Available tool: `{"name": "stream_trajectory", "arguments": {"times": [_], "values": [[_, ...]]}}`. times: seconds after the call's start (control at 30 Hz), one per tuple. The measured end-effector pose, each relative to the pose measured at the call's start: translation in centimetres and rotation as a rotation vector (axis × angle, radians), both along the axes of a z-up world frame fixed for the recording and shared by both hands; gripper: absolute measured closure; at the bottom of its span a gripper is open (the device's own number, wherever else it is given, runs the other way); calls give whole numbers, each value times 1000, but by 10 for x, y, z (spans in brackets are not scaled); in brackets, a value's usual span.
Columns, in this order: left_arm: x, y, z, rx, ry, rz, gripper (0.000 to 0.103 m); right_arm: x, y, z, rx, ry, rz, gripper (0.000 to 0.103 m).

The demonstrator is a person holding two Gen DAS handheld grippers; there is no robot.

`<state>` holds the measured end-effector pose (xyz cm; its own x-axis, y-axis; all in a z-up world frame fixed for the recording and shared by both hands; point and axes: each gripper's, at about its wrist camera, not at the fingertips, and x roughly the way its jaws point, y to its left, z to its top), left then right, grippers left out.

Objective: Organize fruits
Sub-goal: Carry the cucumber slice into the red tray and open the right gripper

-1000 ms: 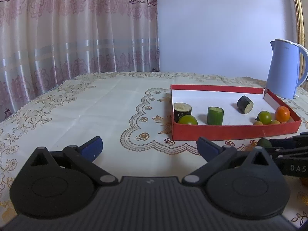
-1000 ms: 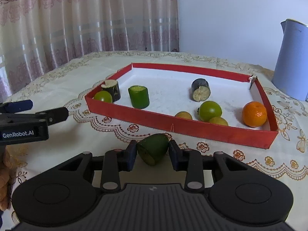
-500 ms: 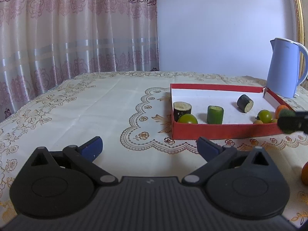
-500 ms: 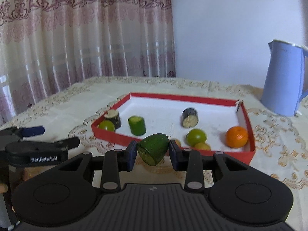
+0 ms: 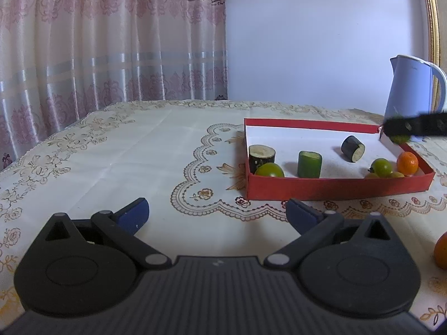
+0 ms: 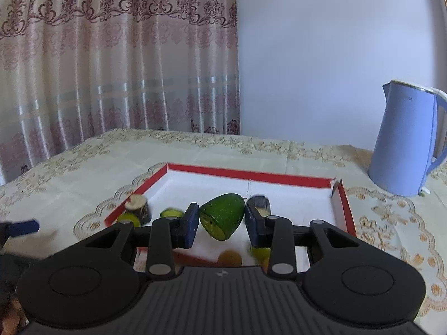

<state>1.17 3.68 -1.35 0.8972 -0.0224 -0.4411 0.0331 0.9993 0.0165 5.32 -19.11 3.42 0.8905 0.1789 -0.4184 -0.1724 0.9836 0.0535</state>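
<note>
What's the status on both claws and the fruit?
Right claw shut on green fruit piece, above red tray. Left claw open, empty. Nothing blocking.

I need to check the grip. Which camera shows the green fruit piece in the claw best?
The right wrist view: the green fruit piece sits large and sharp between the right claw pads. The left wrist view shows only a blurred sliver under that claw.

- One red tray [image 5: 335, 189]
- Two dark cut chunks [image 5: 261, 157], [image 5: 353, 148]
- One green cut chunk [image 5: 309, 164]
- Two green round fruits in the tray [image 5: 269, 170], [image 5: 381, 167]
- Two oranges [image 5: 407, 163], [image 5: 441, 251]
- One green cut half [image 6: 222, 219]
- One blue kettle [image 5: 409, 89]
- Two grippers [image 5: 218, 213], [image 6: 222, 220]
</note>
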Motion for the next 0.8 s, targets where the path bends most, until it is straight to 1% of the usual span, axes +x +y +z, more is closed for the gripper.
{"name": "stream_trajectory", "arguments": {"times": [0.1, 0.2, 0.3, 0.57, 0.6, 0.67, 0.73, 0.8], "values": [[0, 0, 0, -1, 4, -5, 0, 18, 2, 1, 9, 3, -8, 69], [2, 1, 0, -4, 9, -9, 0, 35, 3, 0, 23, 25, -12, 69], [3, 2, 0, -9, 14, -15, 0, 47, 5, -3, 23, 38, -15, 69], [4, 2, -1, -15, 19, -23, 0, 76, 7, -15, 6, 109, -33, 67], [4, 2, -1, -17, 19, -23, 0, 77, 8, -16, 1, 108, -38, 65], [4, 2, -1, -19, 21, -22, 0, 80, 9, -18, -4, 106, -44, 58], [4, 3, -1, -21, 24, -22, 0, 80, 8, -19, -3, 105, -42, 43], [4, 2, -1, -20, 25, -21, 0, 78, 7, -18, -2, 95, -49, 41]]}}
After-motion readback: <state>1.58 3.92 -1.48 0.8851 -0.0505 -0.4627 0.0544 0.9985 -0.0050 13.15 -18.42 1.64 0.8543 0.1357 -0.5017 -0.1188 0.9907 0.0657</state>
